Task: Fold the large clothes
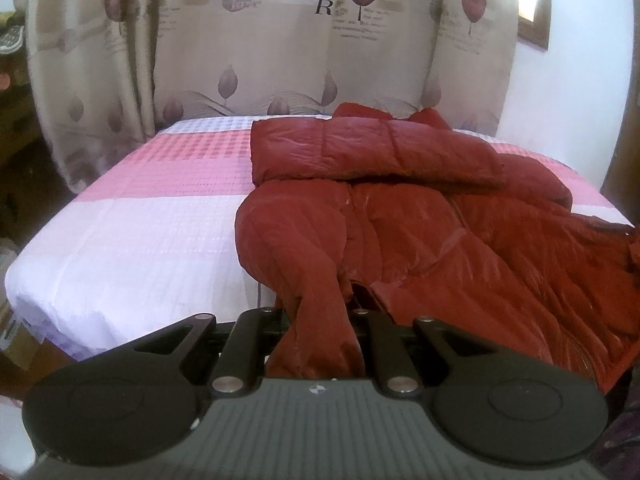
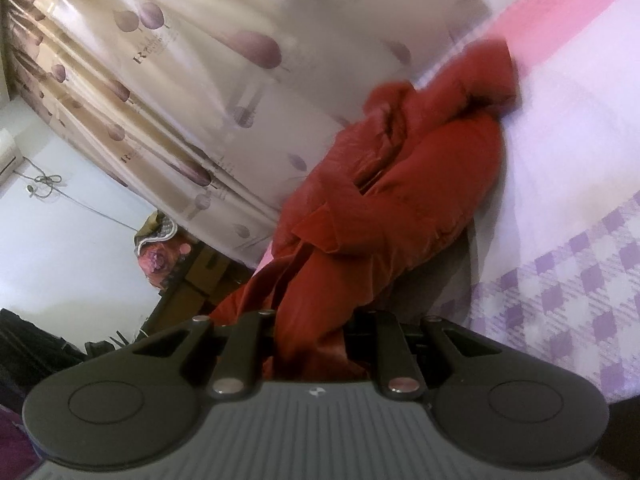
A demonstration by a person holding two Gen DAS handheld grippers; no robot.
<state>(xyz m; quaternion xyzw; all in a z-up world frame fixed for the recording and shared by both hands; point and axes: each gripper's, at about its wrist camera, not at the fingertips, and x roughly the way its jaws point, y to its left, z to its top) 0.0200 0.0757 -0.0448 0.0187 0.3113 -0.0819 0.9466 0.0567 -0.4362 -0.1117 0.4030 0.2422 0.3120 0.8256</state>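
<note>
A large red puffer jacket (image 1: 420,208) lies on the bed, one sleeve folded across its upper part. My left gripper (image 1: 316,320) is shut on the jacket's near lower edge, and the fabric bunches between its fingers. In the tilted right wrist view the same jacket (image 2: 400,184) stretches away from my right gripper (image 2: 316,328), which is shut on another bunch of its red fabric at the bed's edge. The fingertips of both grippers are hidden by cloth.
The bed (image 1: 132,240) has a pink and white checked cover, with lilac checks in the right wrist view (image 2: 568,280). Leaf-print curtains (image 1: 280,40) hang behind it. A white wall (image 2: 60,260) and cluttered furniture (image 2: 168,248) stand beside the bed.
</note>
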